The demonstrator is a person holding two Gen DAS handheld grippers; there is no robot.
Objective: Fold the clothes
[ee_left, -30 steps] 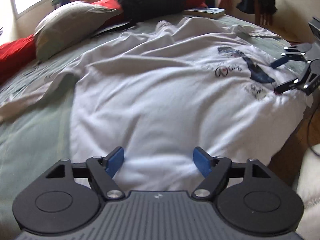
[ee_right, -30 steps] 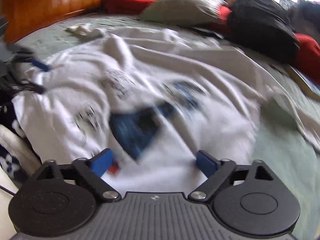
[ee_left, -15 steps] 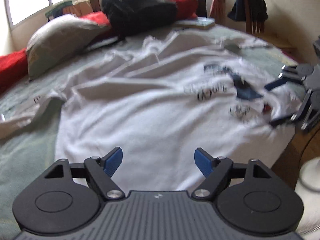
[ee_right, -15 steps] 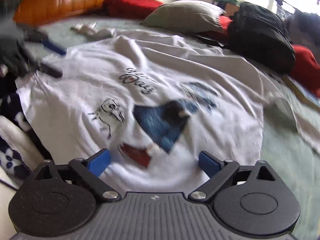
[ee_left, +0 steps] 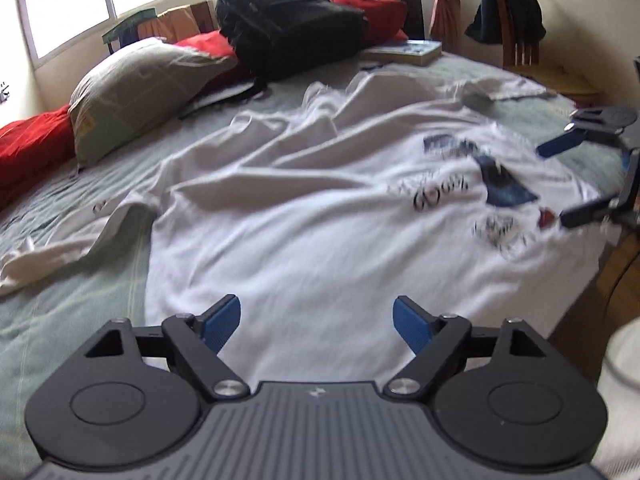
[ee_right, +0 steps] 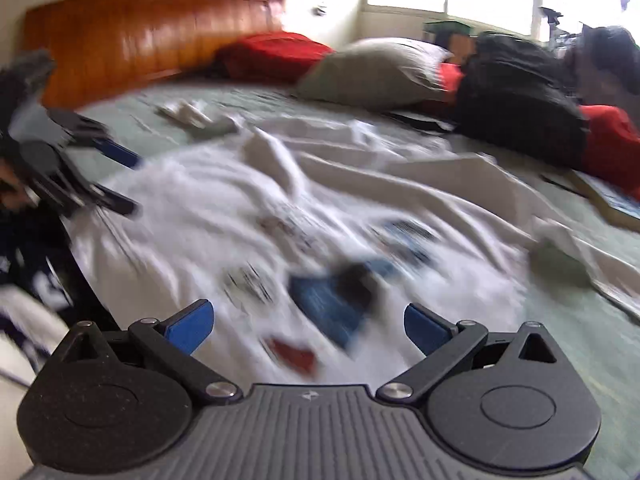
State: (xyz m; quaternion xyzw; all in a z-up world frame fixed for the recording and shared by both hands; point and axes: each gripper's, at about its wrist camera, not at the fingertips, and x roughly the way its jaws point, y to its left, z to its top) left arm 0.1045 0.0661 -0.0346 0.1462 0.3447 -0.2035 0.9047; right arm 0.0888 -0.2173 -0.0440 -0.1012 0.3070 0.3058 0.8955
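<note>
left gripper (ee_left: 318,322): jaws apart, having just widened a little more; only loose white fabric shows in the gap, none pinched by the blue pads.
right gripper (ee_right: 306,326): jaws spread as wide as they go, having just been opening; nothing between them but the shirt's print lying below.
white t-shirt (ee_left: 320,216): spread print-side up across the middle of the left wrist view, on the green bedsheet (ee_left: 72,312); its near hem lies just under both grippers, one sleeve trails toward the left edge of the frame, the collar end is rumpled toward the backpack (ee_left: 288,24).
what has changed: compared with a second ago, both cameras sit higher and further back from the cloth, so more of the shirt and room shows; the hem, then close under the pads, now lies free and flat.
other gripper seen: in the left wrist view the right one sits at the right edge over the blue print, also gaping.
meaning for the task: this reads as a release after pulling the shirt straight; the garment looks laid out but not yet folded.
next step, as a judgement: a side or sleeve likely needs gripping for the first fold.
clutter: pillow (ee_left: 144,88) and book (ee_left: 404,51) stay clear of the shirt at the upper part of the frame.
blur: the right wrist view is smeared, so fine creases there cannot be told.
</note>
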